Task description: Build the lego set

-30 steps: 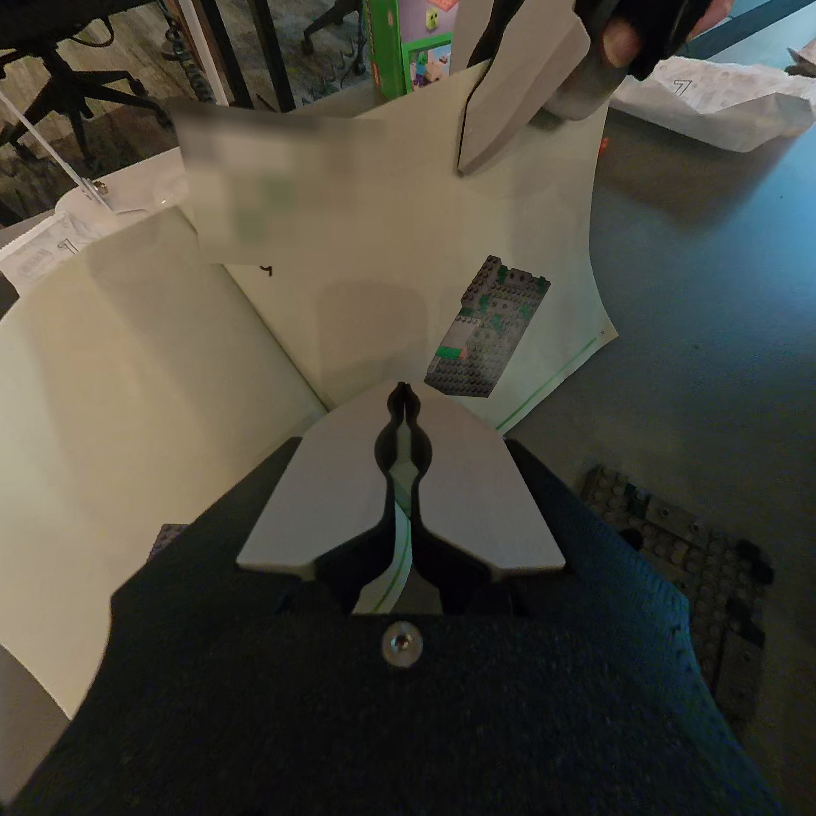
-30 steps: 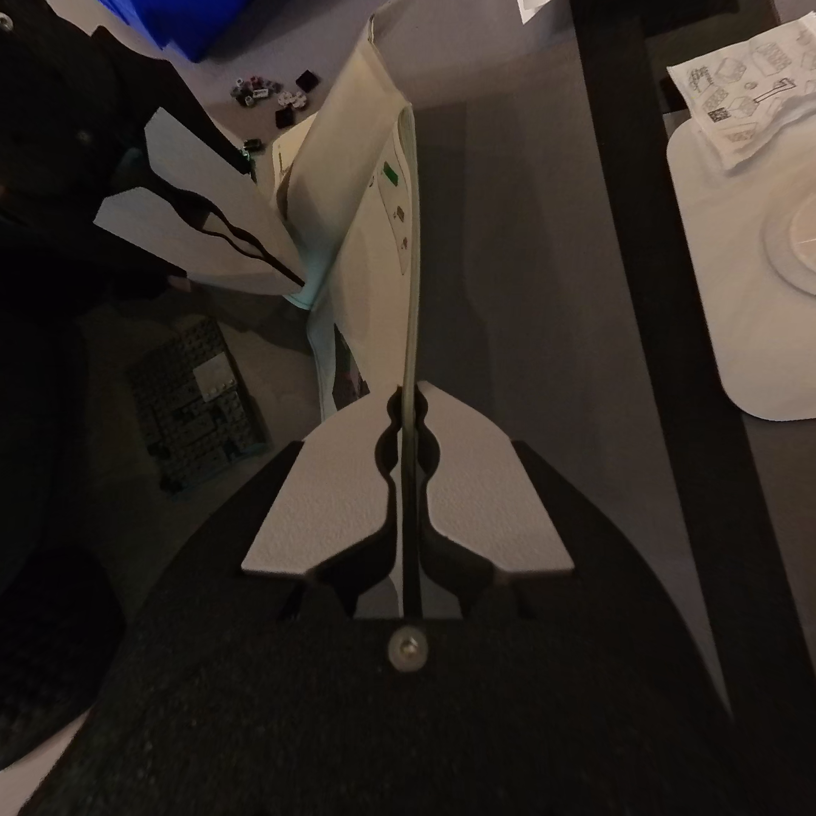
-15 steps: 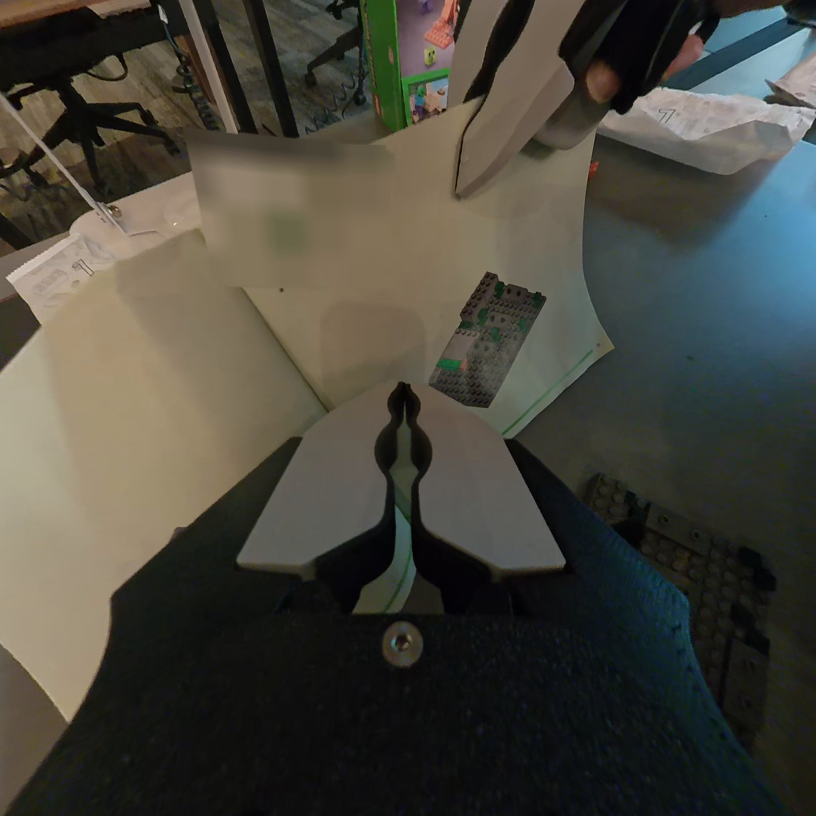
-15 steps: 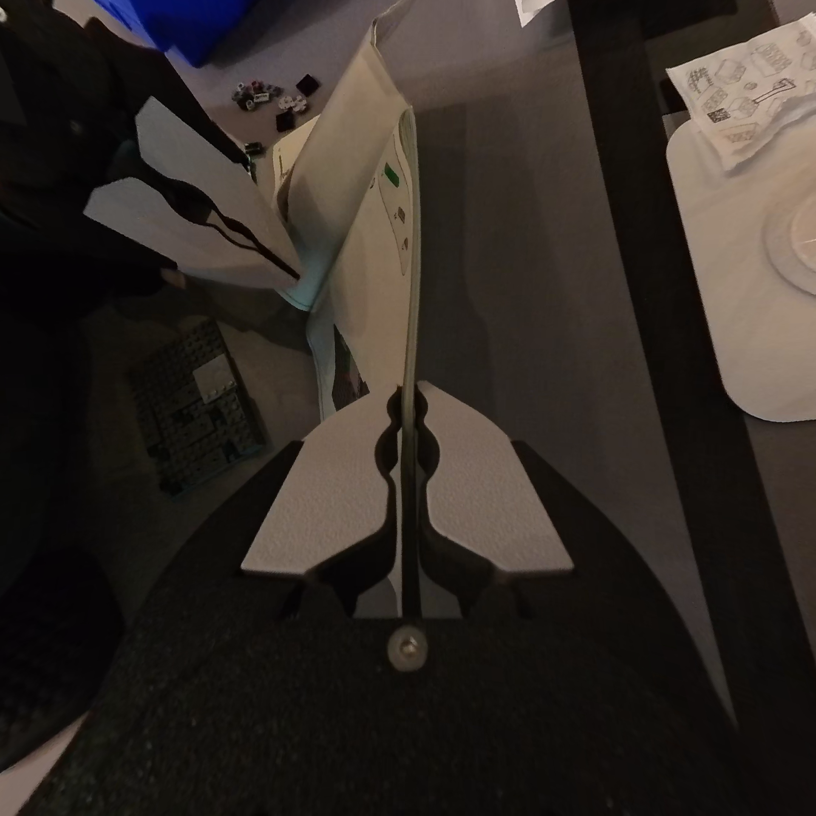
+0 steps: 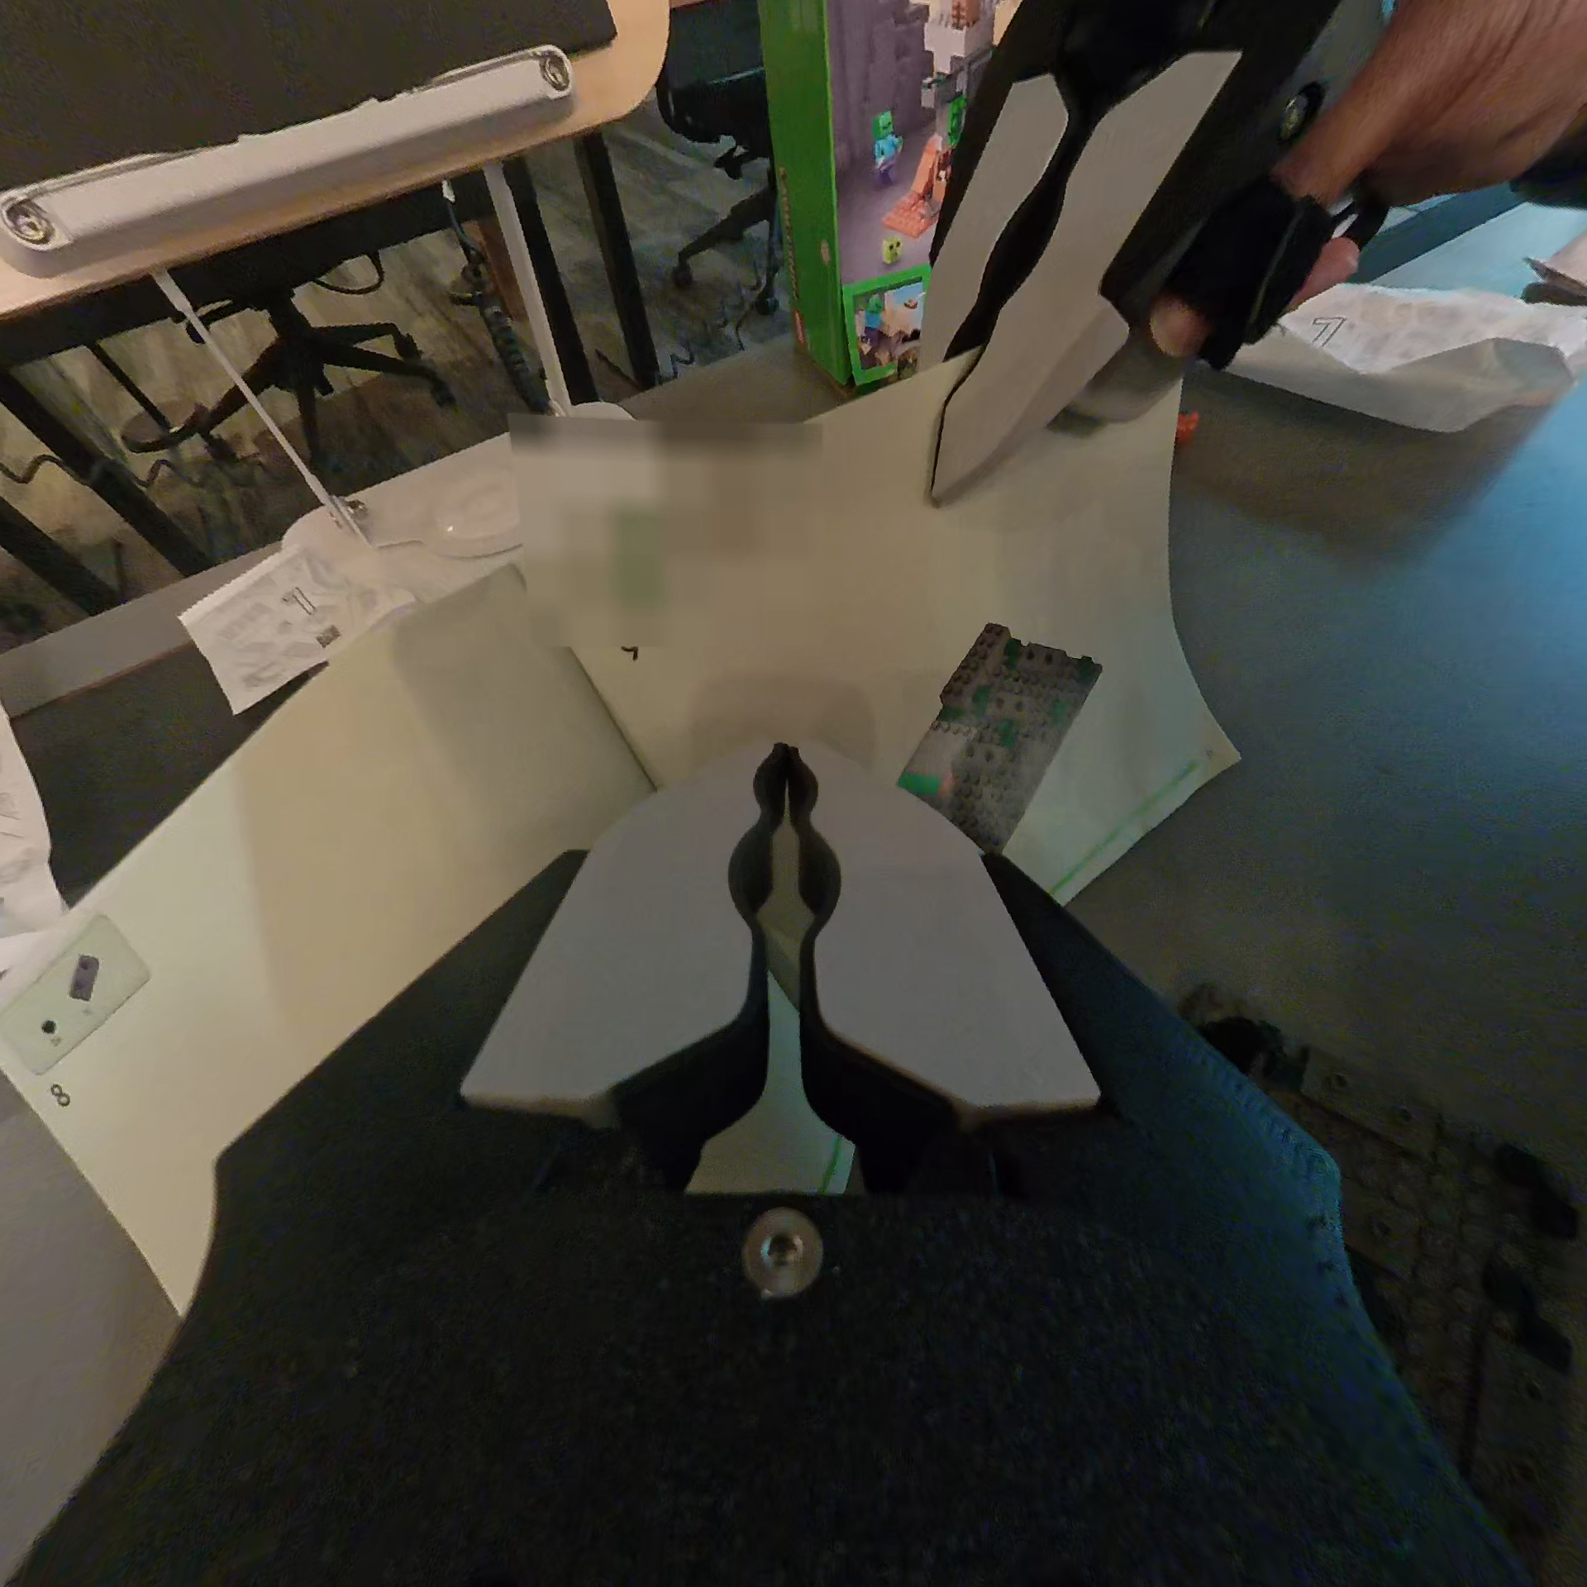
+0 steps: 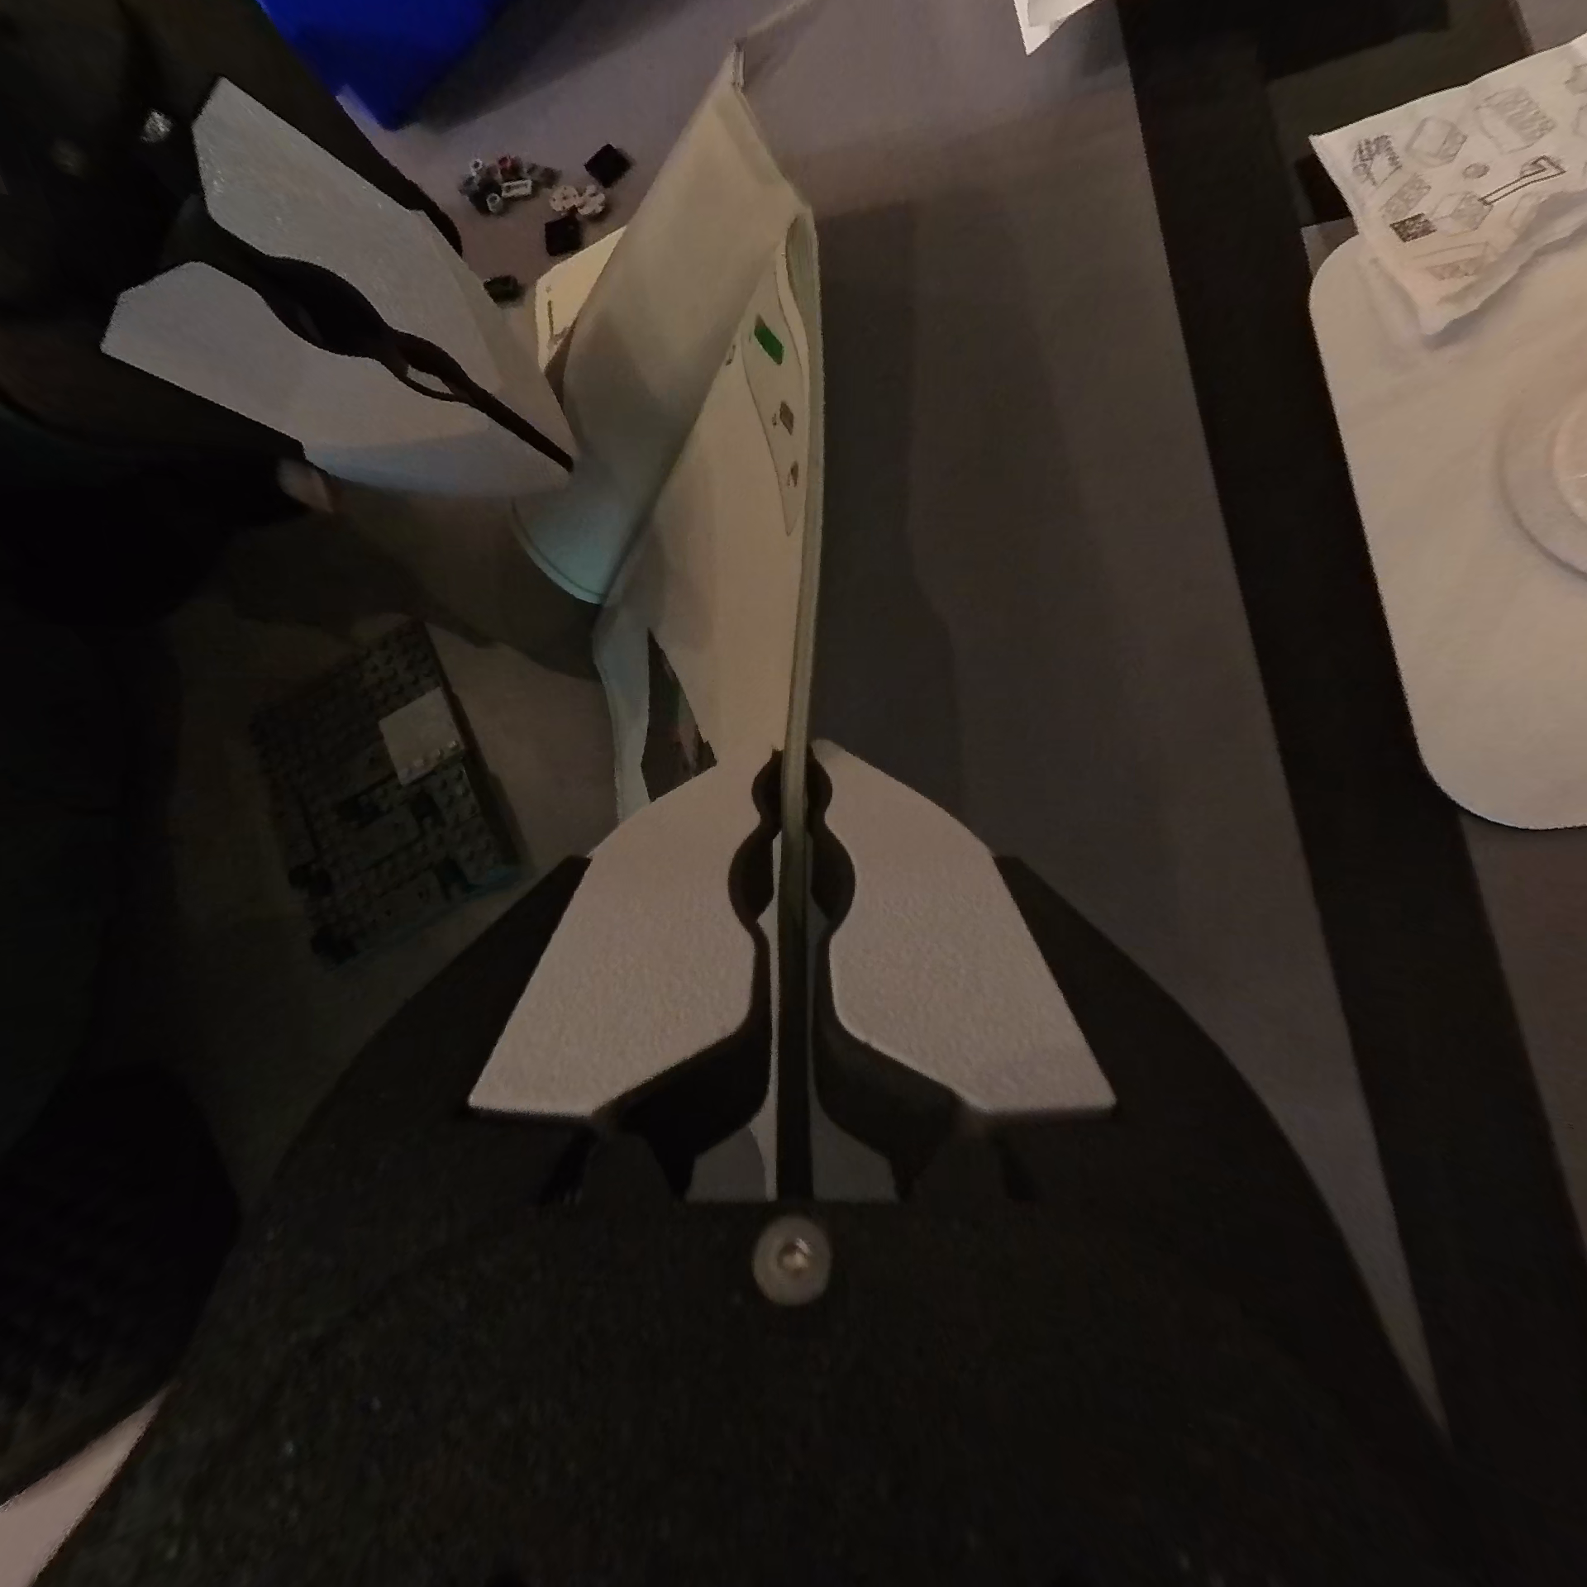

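The open instruction booklet [image 5: 859, 601] is held off the grey table between both grippers. My left gripper [image 5: 786, 756] is shut on its lower edge near the fold. My right gripper [image 6: 794, 760] is shut on the top edge of one page [image 6: 803, 515], which stands edge-on in its view. The right gripper also shows in the left wrist view [image 5: 940, 489], the left gripper in the right wrist view [image 6: 562, 459]. The flat grey lego build [image 6: 386, 799] lies on the table below the booklet; it also shows in the left wrist view [image 5: 1417, 1202].
A green lego box [image 5: 824, 172] stands behind the booklet. Paper bags [image 5: 1417, 343] [image 5: 283, 618] lie at the back. Small loose pieces [image 6: 550, 193] lie beyond the booklet near a blue bin [image 6: 386, 51]. A black bar [image 6: 1245, 429] and a white tray [image 6: 1417, 558] are at the right. The flat grey lego build [image 6: 386, 799] is about equally far from each gripper, around 20 cm.
The booklet and both grippers have risen a little, and the left wrist view has tilted up to show more of the room behind. Both grips are unchanged.
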